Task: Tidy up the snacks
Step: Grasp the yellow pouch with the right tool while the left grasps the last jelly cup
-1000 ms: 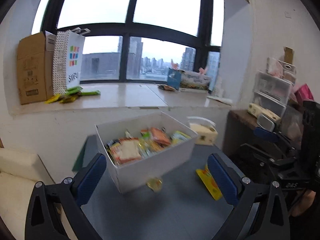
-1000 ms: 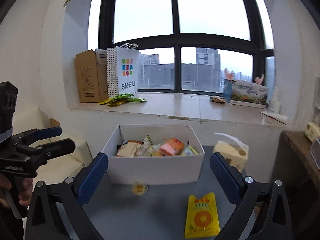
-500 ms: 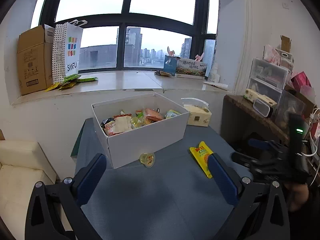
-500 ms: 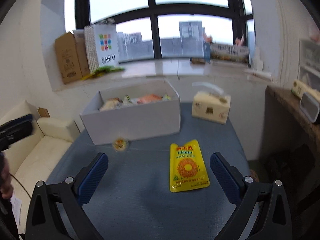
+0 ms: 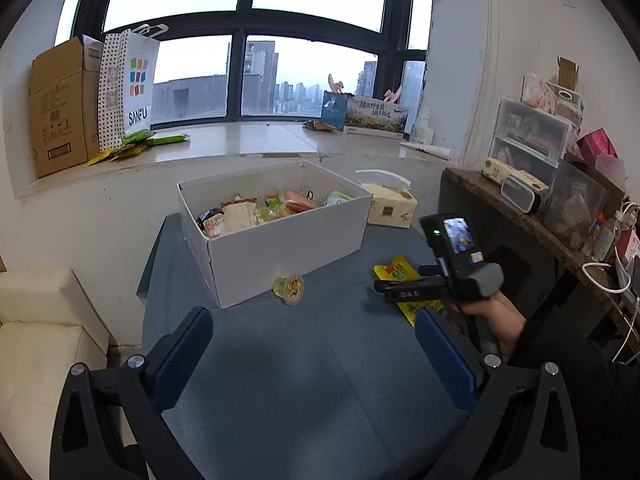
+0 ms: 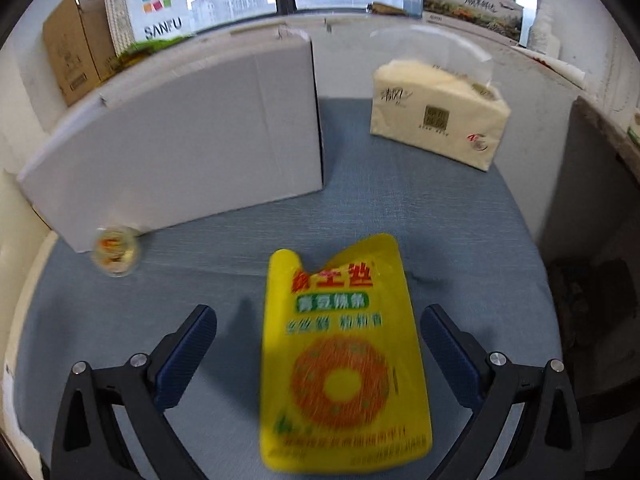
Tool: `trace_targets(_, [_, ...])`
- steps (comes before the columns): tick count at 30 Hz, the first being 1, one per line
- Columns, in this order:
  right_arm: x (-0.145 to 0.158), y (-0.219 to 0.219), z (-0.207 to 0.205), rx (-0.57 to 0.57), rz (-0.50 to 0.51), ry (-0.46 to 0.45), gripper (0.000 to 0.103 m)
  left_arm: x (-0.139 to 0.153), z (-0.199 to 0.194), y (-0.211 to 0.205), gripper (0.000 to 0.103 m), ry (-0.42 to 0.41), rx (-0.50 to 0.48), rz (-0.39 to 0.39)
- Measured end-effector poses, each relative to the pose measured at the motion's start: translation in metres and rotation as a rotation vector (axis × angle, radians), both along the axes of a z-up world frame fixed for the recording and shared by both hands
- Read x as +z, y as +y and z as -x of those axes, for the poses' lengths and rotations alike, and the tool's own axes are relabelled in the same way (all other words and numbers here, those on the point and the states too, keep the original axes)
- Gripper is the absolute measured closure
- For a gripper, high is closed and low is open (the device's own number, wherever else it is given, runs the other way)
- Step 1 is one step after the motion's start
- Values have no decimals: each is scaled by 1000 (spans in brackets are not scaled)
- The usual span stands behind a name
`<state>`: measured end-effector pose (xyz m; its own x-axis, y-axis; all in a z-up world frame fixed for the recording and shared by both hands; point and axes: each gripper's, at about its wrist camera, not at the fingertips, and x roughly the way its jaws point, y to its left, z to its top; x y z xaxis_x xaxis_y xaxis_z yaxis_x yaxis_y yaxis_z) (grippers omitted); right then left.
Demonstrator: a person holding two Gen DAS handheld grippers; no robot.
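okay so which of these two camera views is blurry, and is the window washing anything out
Right wrist view: motion-blurred, the print on the yellow snack packet and the small jelly cup smeared. Left wrist view: sharp, but the window glows bright white, and fisheye bends the windowsill and white box edges.

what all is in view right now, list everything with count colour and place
snack box: 1, white, table centre, holds assorted snacks
yellow snack pouch: 1, yellow, flat on table, between right gripper's open fingers
jelly cup: 1, clear yellow, table, in front of box
tissue pack: 1, cream, table, right of box
table: 1, blue-grey cloth
cardboard box: 1, brown, windowsill left
SANFU bag: 1, white, beside cardboard box
left gripper: open, above table
right gripper: open, over pouch
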<state>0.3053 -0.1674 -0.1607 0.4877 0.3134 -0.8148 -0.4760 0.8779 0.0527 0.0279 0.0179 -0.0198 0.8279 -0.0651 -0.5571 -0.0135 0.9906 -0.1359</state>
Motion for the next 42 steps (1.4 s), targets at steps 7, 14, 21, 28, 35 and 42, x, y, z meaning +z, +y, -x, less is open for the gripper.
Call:
trace_targets(7, [-17, 10, 2, 23, 69, -15, 0, -5, -2, -2, 0, 12, -25, 16])
trace_targets(14, [-7, -1, 18, 32, 50, -1, 52, -15, -13, 0, 0, 31, -35, 34])
trace_targets(21, [17, -28, 67, 50, -82, -16, 53, -48, -65, 7, 0, 125, -6, 83])
trace_targets(28, [49, -48, 114, 55, -156, -73, 53, -79, -130, -11, 0, 195, 57, 15])
trace_targets(35, [56, -66, 135, 21, -197, -79, 53, -118, -192, -5, 0, 299, 212, -2])
trace_targets(42, [48, -67, 135, 25, -204, -51, 53, -150, -218, 10, 34, 394, 340, 30])
